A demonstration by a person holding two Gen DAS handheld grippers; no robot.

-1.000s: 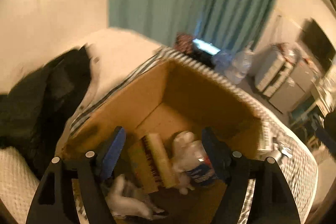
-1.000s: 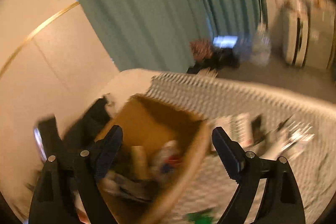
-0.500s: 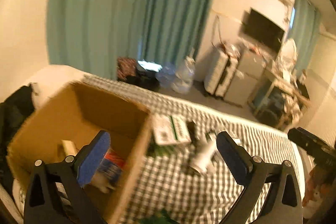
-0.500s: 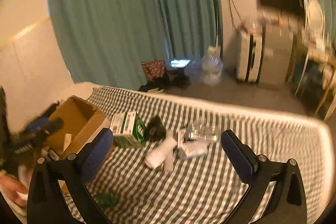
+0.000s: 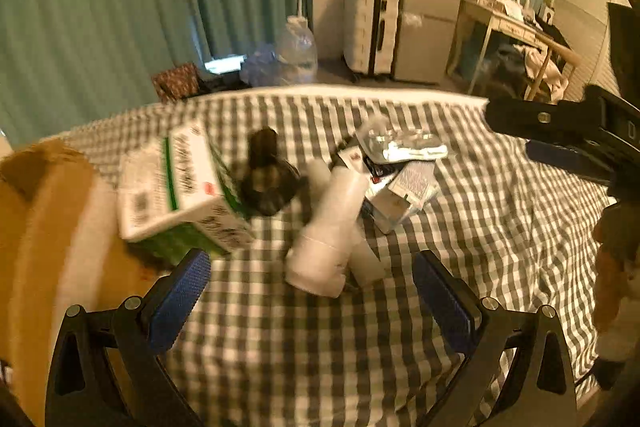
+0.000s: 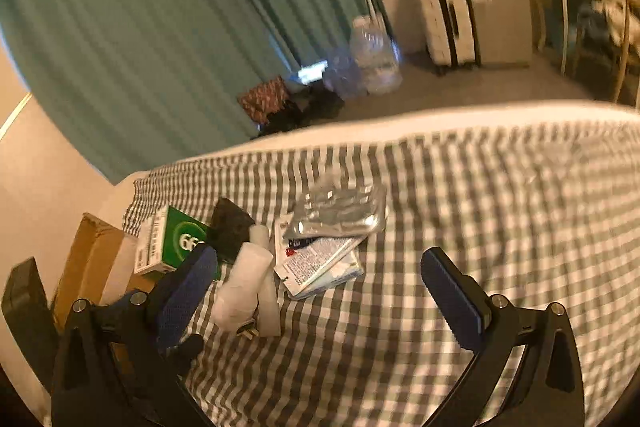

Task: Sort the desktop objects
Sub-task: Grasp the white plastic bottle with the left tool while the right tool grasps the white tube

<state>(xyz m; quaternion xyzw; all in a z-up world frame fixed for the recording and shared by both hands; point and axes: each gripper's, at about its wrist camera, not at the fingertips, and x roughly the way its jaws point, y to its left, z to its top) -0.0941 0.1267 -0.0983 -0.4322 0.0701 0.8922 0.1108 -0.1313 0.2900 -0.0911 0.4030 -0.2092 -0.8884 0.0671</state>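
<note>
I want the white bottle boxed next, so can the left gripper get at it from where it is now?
Probably yes. The left gripper is open and empty, and the white bottle lies on the checked cloth just ahead of it, nothing between.

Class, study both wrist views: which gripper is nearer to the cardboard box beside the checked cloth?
Left. The left gripper hangs open with its left finger right at the cardboard box. The right gripper, also open, sits farther along the checked cloth, beyond the left gripper.

We are seeing a matt woven checked cloth [image 5: 460, 227], a plain brown cardboard box [image 5: 40, 227], a glossy printed green-and-white carton [image 5: 176, 183], crinkled shiny foil packets [image 6: 340, 211] and a smooth white plastic bottle [image 5: 328, 227].
</note>
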